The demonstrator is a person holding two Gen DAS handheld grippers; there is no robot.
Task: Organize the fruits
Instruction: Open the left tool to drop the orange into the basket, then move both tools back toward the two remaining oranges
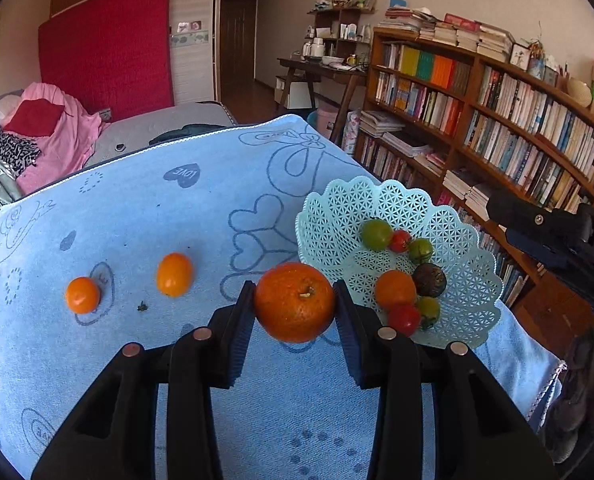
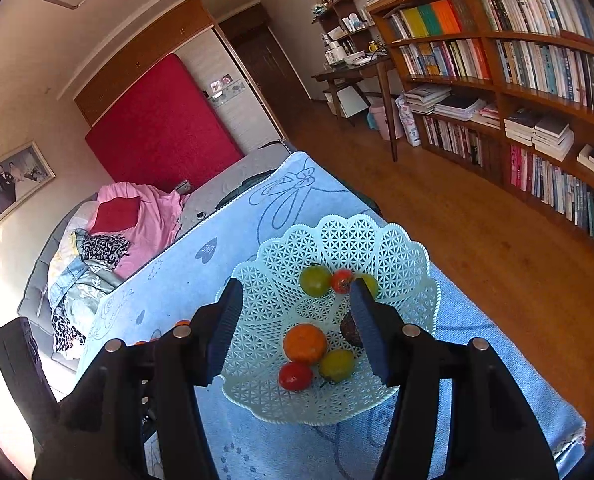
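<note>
Left wrist view: an orange was held clamped in the left gripper jaws above the tabletop, the basket at three o'clock. The right gripper was held over that basket, jaws apart and empty.

Fruit part sorted, one orange held off the towel

A large orange, stem up, sat clamped above the blue towel beside the pale lattice basket, which held a small orange, two red tomatoes, green ones and a dark fruit. Two small oranges lay apart on the towel.
</note>
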